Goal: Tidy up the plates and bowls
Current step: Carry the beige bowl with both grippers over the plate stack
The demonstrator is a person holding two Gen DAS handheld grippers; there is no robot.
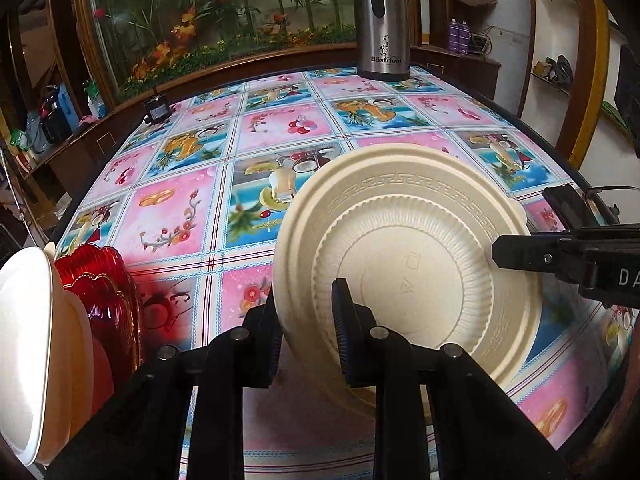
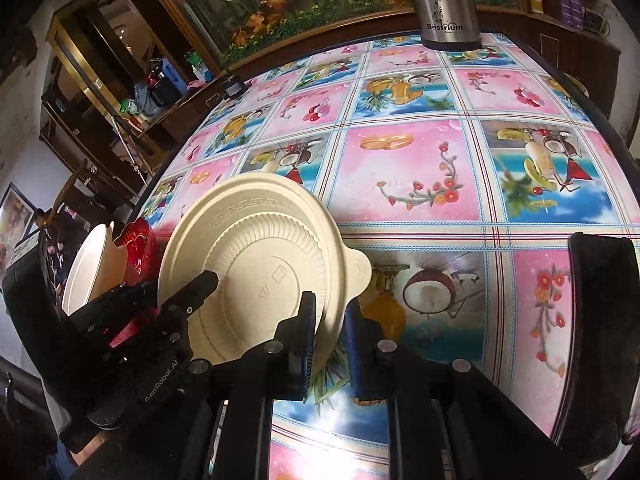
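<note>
a steel flask (image 1: 382,20) marked "bestrium" stands at twelve o'clock on the fruit-print tablecloth (image 1: 192,208). the left gripper (image 1: 306,336), lettered "genrobot.ai", points steeply down and pinches the near rim of a tilted cream ribbed plastic plate (image 1: 404,248). the right gripper (image 2: 330,344) clamps the same plate's rim near its tab handle. at nine o'clock, a white bowl (image 1: 24,340) leans beside a red glass dish (image 1: 104,288).

A big table (image 1: 188,216) is wearing a shiny pink and blue picture cloth. A tall silver metal flask (image 1: 382,36) is standing at its far edge.
</note>
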